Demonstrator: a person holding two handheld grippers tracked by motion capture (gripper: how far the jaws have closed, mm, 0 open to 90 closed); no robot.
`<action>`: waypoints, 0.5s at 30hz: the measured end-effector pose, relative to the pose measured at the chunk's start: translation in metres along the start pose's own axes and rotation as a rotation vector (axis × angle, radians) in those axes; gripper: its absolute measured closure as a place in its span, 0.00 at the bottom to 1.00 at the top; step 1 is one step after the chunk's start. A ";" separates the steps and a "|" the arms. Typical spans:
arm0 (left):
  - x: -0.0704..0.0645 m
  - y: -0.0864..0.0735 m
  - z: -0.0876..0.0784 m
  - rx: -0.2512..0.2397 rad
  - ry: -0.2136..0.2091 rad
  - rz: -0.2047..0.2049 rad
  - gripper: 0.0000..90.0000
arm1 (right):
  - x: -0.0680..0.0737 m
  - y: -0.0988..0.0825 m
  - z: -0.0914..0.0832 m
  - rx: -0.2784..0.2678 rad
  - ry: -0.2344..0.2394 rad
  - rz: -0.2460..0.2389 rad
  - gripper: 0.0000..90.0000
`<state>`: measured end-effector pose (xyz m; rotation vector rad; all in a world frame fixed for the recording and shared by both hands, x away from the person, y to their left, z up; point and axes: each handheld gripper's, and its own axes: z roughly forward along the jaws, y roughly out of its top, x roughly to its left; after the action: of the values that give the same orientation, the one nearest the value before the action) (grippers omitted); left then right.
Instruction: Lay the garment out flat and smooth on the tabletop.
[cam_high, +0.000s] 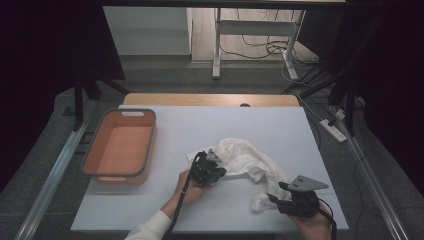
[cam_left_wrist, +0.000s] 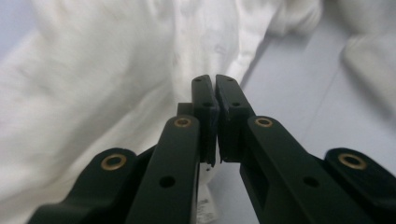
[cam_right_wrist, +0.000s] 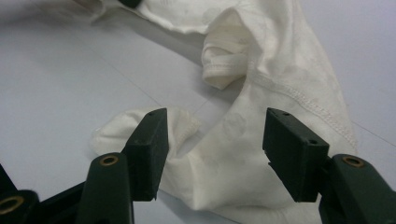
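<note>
A crumpled white garment (cam_high: 245, 157) lies on the white table cover, right of the middle. My left gripper (cam_high: 212, 165) sits at the garment's left edge, held by a hand in a white sleeve. In the left gripper view its jaws (cam_left_wrist: 215, 84) are pressed together, with a strip of the white fabric (cam_left_wrist: 93, 93) pinched low between them. My right gripper (cam_high: 276, 192) is at the garment's lower right tail. In the right gripper view it (cam_right_wrist: 212, 135) stands open, its jaws on either side of the bunched tail (cam_right_wrist: 224, 158) without touching it. A hemmed sleeve opening (cam_right_wrist: 219, 65) lies just beyond.
An orange basket (cam_high: 150, 145) with a grey rim stands empty at the table's left side. The white cover (cam_high: 225, 120) is bare behind the garment. Past the far edge are a desk frame (cam_high: 217, 45), cables and a power strip (cam_high: 334, 129) on the floor.
</note>
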<state>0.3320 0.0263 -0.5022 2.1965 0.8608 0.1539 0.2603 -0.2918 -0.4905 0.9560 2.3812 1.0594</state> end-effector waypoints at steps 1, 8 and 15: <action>0.000 0.000 0.000 0.000 0.000 0.000 0.96 | 0.000 0.000 0.000 0.000 0.000 0.000 0.46; 0.007 0.002 -0.028 -0.081 0.004 -0.029 0.96 | 0.000 0.001 0.000 -0.005 -0.004 -0.001 0.45; 0.021 -0.003 -0.046 -0.129 0.013 -0.085 0.96 | -0.001 0.001 0.000 -0.006 -0.007 -0.002 0.45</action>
<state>0.3294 0.0693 -0.4750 2.0379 0.9242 0.1780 0.2612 -0.2918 -0.4898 0.9535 2.3718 1.0605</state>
